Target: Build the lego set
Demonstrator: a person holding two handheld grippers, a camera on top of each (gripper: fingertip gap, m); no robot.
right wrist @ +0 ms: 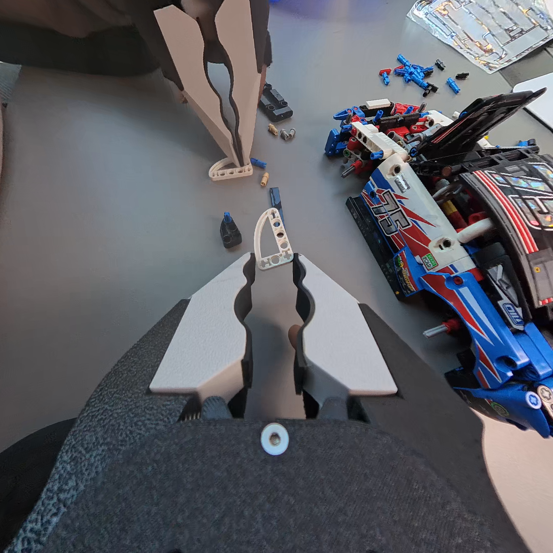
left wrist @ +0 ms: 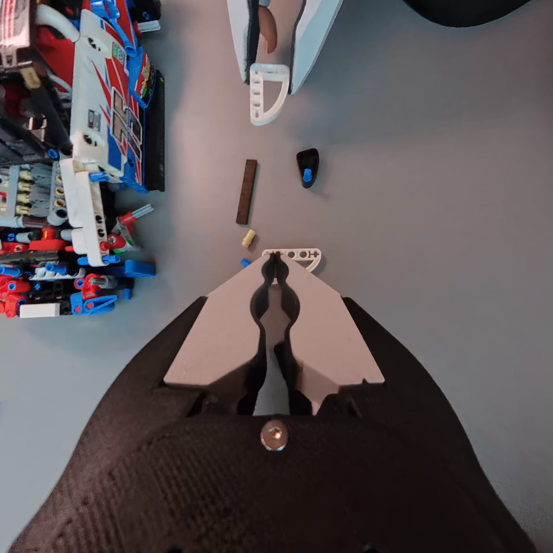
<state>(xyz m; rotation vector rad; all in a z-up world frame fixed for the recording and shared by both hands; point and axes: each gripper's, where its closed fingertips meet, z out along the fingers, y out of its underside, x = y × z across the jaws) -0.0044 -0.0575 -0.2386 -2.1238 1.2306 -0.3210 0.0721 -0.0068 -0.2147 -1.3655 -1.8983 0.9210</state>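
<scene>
Grey table [right wrist: 104,209] fills both views, with small toy parts spread over it.

Nearest in the right wrist view, the right gripper [right wrist: 273,260] has its fingers apart, one on each side of the short end of a white quarter-round piece [right wrist: 273,239]. I cannot tell if they squeeze it yet or only touch it. At about 10 o'clock from that piece sits a small black part with a blue pin [right wrist: 230,232]. A thin dark bar [right wrist: 276,200] lies just behind the white piece, at 12 o'clock.

Farther out, at 11 o'clock, the left gripper [right wrist: 239,163] points down with its fingers together, pinching the edge of a second white piece [right wrist: 229,173]. A tan peg [right wrist: 264,179] and a blue pin [right wrist: 258,162] lie just beside it.

Off at 3 o'clock is the big race car [right wrist: 449,239], partly built. At 1 o'clock, far away, a pile of loose blue pins [right wrist: 414,73] waits.

What could go wrong: the left grip is only on a thin edge, so that piece could twist or drop when lifted. The right piece could pop out sideways if the fingers close on its curved side. A bump could also roll the tan peg away.
</scene>
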